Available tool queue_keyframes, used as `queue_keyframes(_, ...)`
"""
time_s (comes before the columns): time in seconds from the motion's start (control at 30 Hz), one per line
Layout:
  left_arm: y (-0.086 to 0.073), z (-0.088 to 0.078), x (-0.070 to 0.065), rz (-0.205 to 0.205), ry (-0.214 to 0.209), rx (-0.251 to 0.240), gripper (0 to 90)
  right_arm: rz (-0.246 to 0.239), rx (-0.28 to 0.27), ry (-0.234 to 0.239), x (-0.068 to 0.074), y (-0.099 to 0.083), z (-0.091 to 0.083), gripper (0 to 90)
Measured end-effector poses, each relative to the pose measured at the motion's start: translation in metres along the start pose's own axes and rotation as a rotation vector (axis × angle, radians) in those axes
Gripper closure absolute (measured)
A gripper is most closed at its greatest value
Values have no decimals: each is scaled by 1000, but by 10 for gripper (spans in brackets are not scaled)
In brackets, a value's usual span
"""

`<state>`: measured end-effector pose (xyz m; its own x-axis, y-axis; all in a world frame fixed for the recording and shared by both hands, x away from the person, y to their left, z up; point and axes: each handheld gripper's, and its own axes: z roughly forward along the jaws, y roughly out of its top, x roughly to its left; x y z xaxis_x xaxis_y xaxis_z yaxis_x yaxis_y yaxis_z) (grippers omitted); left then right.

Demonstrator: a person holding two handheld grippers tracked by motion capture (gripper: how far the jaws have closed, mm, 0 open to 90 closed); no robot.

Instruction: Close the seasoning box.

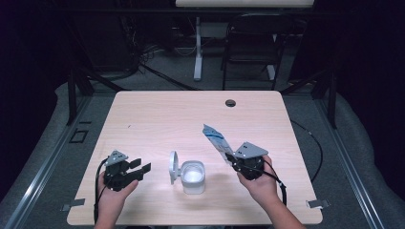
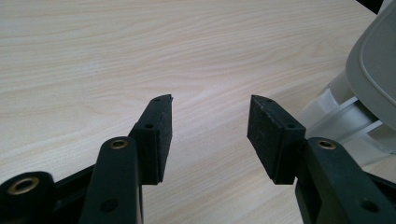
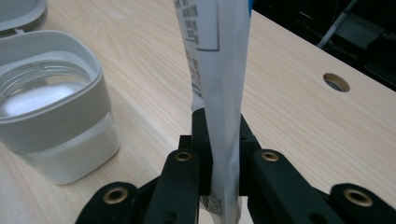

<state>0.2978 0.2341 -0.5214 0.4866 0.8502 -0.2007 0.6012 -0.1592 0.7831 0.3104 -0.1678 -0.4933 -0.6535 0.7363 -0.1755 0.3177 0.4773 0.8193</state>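
Two hand-held grippers work over a light wooden table (image 1: pixel 157 114) in the high view. The left gripper (image 1: pixel 142 167) sits low near the table's front left, jaws spread apart with nothing between them, pointing toward a white square container (image 1: pixel 193 177) that stands near the front middle. The container's hinged lid (image 1: pixel 173 167) is swung up on its left side, standing on edge, and the open top shows a pale interior. The right gripper (image 1: pixel 230 157), held by the right hand (image 1: pixel 261 183), is clamped on the lower end of a white and blue sachet (image 1: pixel 216 141), which slants up and away to the left, above the table and to the right of the container. A round cable hole (image 1: pixel 230 102) lies near the table's far edge.

In the left gripper view, the black padded jaws stand well apart over bare wood, and the grey lid (image 2: pixel 373 79) rises at the right edge with the container's translucent body below it.

In the right gripper view, the jaws are pressed together on the sachet (image 3: pixel 219 70), which stands straight up between them, small print on its face. The open container (image 3: pixel 56 112) sits to the left, just beside the gripper, clear contents visible through its mouth. The cable hole (image 3: pixel 336 82) shows at the right.
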Motion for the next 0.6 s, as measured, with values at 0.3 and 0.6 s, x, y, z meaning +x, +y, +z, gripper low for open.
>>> queue_keyframes(0.3,0,-1,1,-8,-1,8,506,123,-11,-12,-12,-10,8,845)
queue_keyframes(0.6,-1,1,1,-6,-1,6,506,191,8,-42,-19,-21,16,846)
